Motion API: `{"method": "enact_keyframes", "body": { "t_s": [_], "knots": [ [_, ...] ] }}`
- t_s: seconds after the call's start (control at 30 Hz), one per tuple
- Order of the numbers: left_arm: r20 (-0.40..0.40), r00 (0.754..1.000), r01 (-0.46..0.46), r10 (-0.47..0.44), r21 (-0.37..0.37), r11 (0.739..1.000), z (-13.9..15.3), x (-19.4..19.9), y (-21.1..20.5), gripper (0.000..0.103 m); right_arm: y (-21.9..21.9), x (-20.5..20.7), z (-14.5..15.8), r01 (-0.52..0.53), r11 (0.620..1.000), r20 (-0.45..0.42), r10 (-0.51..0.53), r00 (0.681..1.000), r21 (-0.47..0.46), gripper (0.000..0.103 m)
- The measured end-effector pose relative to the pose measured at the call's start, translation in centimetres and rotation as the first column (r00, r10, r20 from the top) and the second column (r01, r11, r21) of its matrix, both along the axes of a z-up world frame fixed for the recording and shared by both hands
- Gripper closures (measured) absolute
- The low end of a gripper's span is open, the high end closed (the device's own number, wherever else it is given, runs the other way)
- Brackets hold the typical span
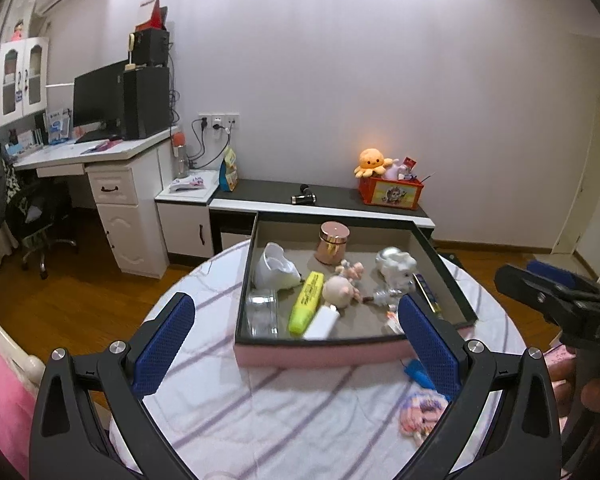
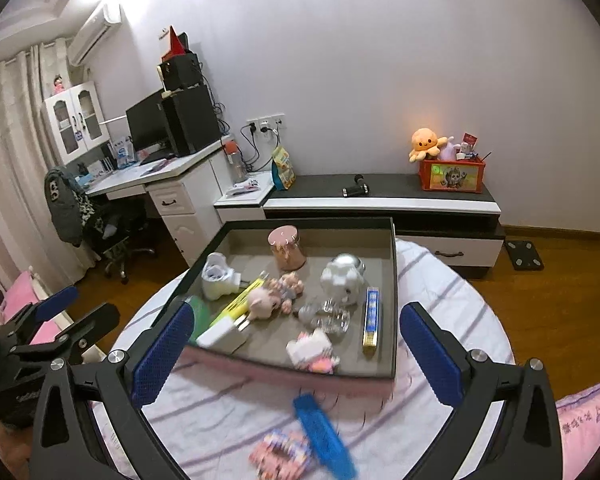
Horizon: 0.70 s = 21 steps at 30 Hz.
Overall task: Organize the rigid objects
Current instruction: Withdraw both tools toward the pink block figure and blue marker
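Observation:
A pink-sided tray point(image 1: 320, 354) point(image 2: 395, 280) sits on the round cloth-covered table point(image 1: 260, 408) point(image 2: 460, 292). It holds a rose-gold jar point(image 1: 332, 243) point(image 2: 286, 249), a yellow highlighter point(image 1: 306, 302), a silver elephant figure point(image 1: 396, 266) point(image 2: 343, 278), a pig doll point(image 2: 270, 296), a white plug point(image 2: 220, 332) and a gold-blue bar point(image 2: 371, 322). A blue comb point(image 2: 325, 434) and a cartoon card point(image 2: 280, 454) point(image 1: 422, 414) lie on the cloth in front. My left gripper point(image 1: 296, 340) and right gripper point(image 2: 296, 344) are both open and empty, above the table's near side.
A low black-topped cabinet point(image 1: 324, 200) point(image 2: 380, 196) with an orange toy box point(image 1: 392, 192) stands behind the table. A white desk point(image 1: 100, 156) with a monitor and an office chair point(image 1: 40, 216) are at the left. A pink bed edge point(image 2: 588, 416) is at the right.

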<state>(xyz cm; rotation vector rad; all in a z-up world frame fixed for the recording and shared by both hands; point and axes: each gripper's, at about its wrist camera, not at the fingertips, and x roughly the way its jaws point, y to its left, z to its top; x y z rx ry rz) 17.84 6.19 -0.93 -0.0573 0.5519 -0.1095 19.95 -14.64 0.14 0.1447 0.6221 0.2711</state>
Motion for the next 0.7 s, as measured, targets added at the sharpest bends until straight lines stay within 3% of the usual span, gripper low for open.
{"method": "enact_keyframes", "body": {
  "t_s": [0.23,0.7],
  "knots": [
    [-0.005,1.000,-0.012,0.012,-0.020,1.000,-0.7,-4.0,-0.3,0.000,-1.1,-5.4,-1.2,0.025,0.999,0.007,-0.025,1.000,0.046,0.000],
    [-0.008,1.000,-0.023,0.023,-0.012,1.000,-1.7,-10.3,-1.2,0.000,-1.4,-11.9,-2.2,0.084,0.996,0.038,-0.084,0.996,-0.007,0.000]
  ]
}}
